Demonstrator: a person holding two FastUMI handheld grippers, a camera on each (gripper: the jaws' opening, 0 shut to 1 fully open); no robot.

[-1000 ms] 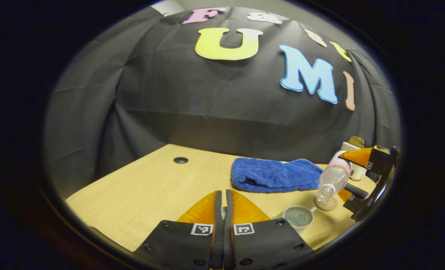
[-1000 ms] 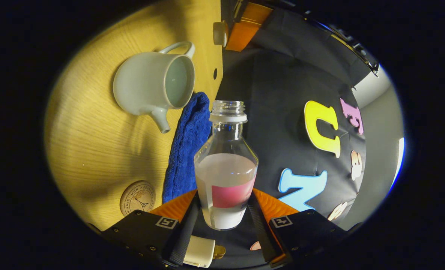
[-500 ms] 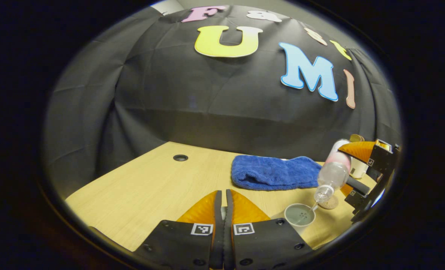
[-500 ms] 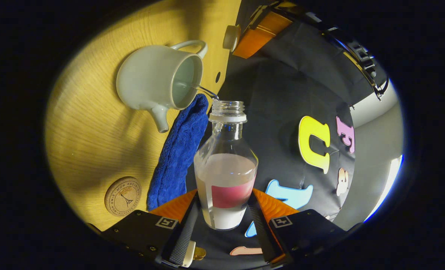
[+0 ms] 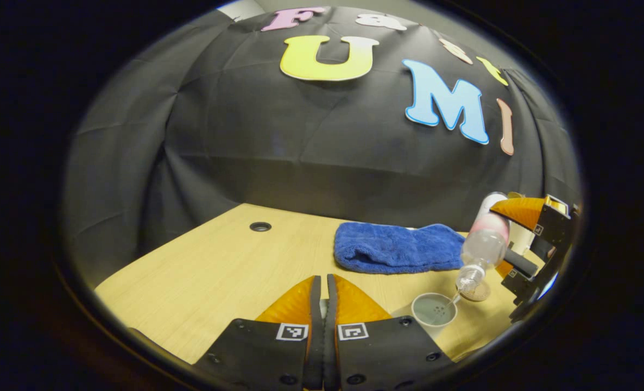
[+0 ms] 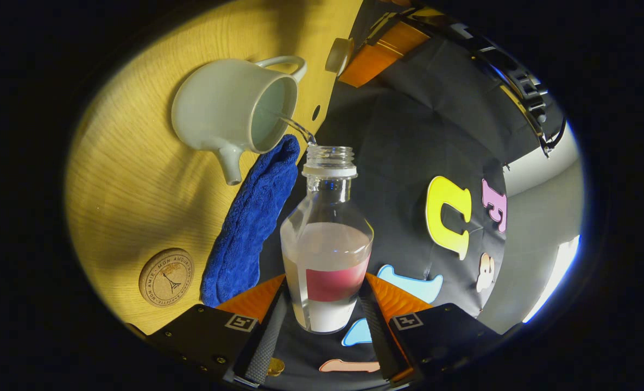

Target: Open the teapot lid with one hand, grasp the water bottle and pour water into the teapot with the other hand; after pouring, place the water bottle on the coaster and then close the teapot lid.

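- The right gripper (image 6: 322, 312) clamps a clear plastic water bottle with a pink label band (image 6: 326, 244), both fingers pressed against its lower body; the bottle is tipped and its uncapped mouth points toward the teapot.
- A thin stream of water (image 6: 295, 126) runs from the bottle mouth into the open top of the pale ceramic teapot (image 6: 219, 117), which stands on the light wooden table (image 6: 132, 190) with its spout toward the coaster's side.
- In the left gripper view the same bottle (image 5: 482, 247) hangs tilted just above the teapot (image 5: 433, 309), with the right gripper (image 5: 523, 244) behind it.
- The left gripper (image 5: 322, 315) is raised above the table with its fingers close together; a small pale lid (image 6: 337, 54) sits at its tip in the right gripper view.
- A round cork coaster with a printed emblem (image 6: 165, 277) lies bare on the table, near the teapot.
- A folded blue towel (image 5: 398, 247) lies just behind teapot and coaster, beside the pour but not under it.
- A small dark round hole (image 5: 260, 226) sits in the tabletop, well apart.
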